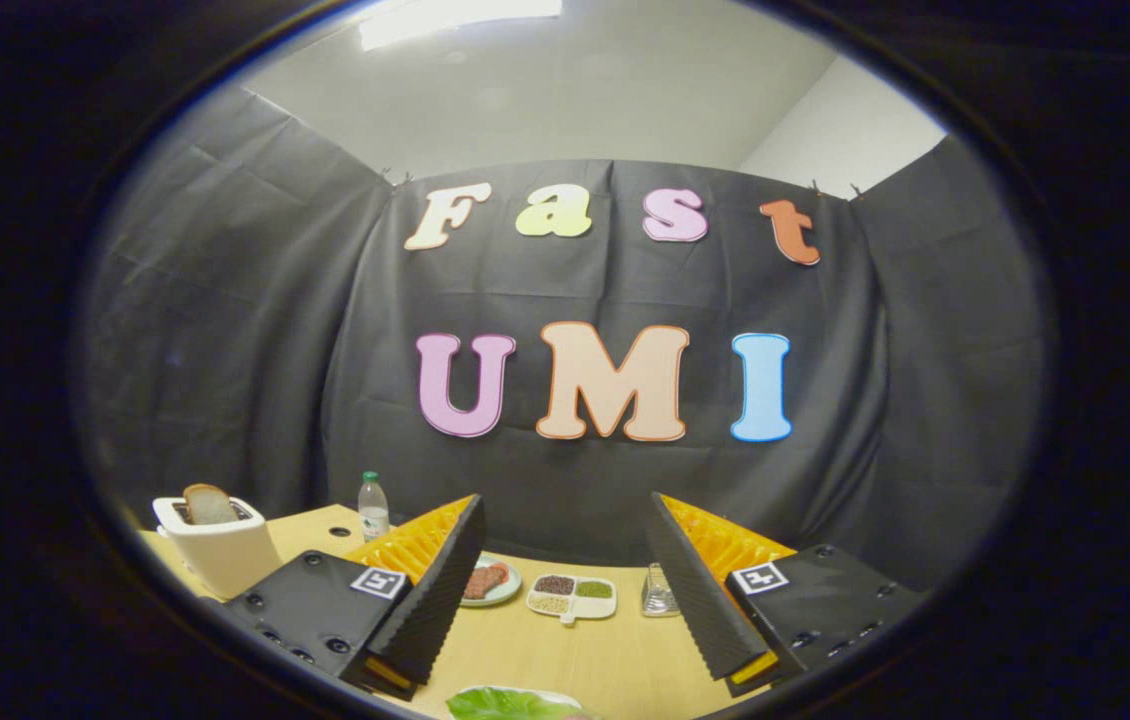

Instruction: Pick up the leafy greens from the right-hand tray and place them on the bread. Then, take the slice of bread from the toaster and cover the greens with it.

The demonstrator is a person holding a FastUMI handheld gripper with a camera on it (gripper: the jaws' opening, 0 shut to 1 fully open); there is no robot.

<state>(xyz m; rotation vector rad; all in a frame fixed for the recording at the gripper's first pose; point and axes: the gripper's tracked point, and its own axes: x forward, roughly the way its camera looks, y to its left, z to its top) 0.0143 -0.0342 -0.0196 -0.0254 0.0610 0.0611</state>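
The gripper (565, 600) is held with its fingers spread wide apart and empty, ready for a pickup. The leafy greens (510, 704) lie low between the fingers. The bread slice (209, 504) stands upright in the toaster (220, 550), well off to the left.

No text, brand or number can be read on anything here. Each finger block of the tongs (565, 580) carries a small square black-and-white marker: one on the left block (377, 582), one on the right block (759, 577). Both are coded patterns, not words or figures. The bottle (373, 507) at the far side of the tabletop (585, 650), right of the toaster (215, 545), has a label band around its middle, but the print on it is too small to make out. The tongs stand wide open, holding nothing.
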